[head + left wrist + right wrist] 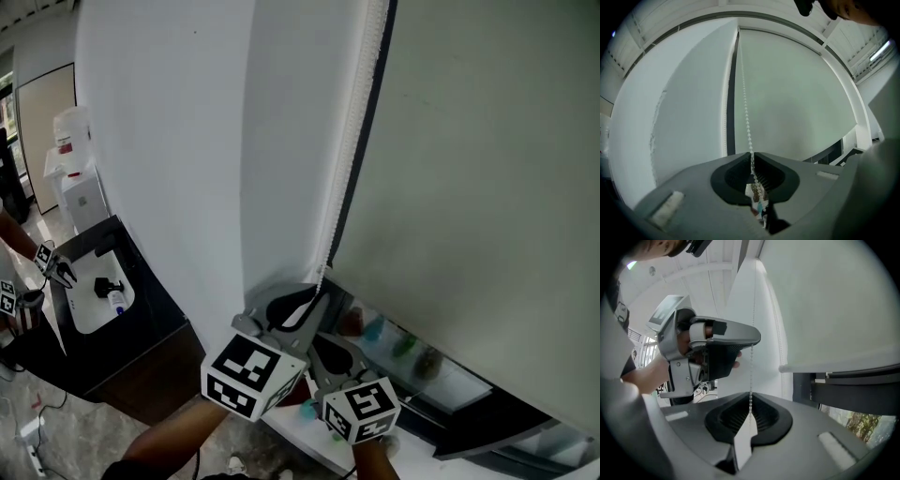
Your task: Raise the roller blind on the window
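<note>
Roller blind (487, 187) covers all but the window's bottom strip, and its bead chain (746, 112) is clamped by 2 grippers, the left gripper (752, 161) above the right gripper (750, 406), likely for hand-over-hand pulling.

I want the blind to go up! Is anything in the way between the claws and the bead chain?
No, nothing visible. The left claw and the right claw each pinch the bead chain, the left one higher up. Nothing visible blocks the roller blind either.
</note>
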{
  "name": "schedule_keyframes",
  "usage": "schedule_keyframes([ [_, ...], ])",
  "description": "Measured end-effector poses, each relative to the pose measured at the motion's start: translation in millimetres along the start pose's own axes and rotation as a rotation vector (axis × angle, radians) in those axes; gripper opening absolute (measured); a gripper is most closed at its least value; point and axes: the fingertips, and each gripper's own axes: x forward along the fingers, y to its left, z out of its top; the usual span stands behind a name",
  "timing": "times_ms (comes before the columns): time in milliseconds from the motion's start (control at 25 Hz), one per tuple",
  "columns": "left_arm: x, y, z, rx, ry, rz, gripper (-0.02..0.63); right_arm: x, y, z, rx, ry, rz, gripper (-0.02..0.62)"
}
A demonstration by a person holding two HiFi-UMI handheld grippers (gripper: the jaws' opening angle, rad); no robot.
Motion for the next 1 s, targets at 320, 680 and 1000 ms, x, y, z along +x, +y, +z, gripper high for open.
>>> schedule_keyframes([
  [320,2,-6,-6,-0.082,0.077,-0.121,0.011,-13,-7,7,0.117,-0.021,0.031,0.038],
  [680,-2,-16,-31,-0.049,0.140,-0.123,0.012,-34,-27,146,0.140,-0.277,0.094,0.091],
  [1000,-9,-17,-65,-0.029,0.203,-0.102,0.011,-19,-4,198,0.053,-0.294,0.191,0.107],
])
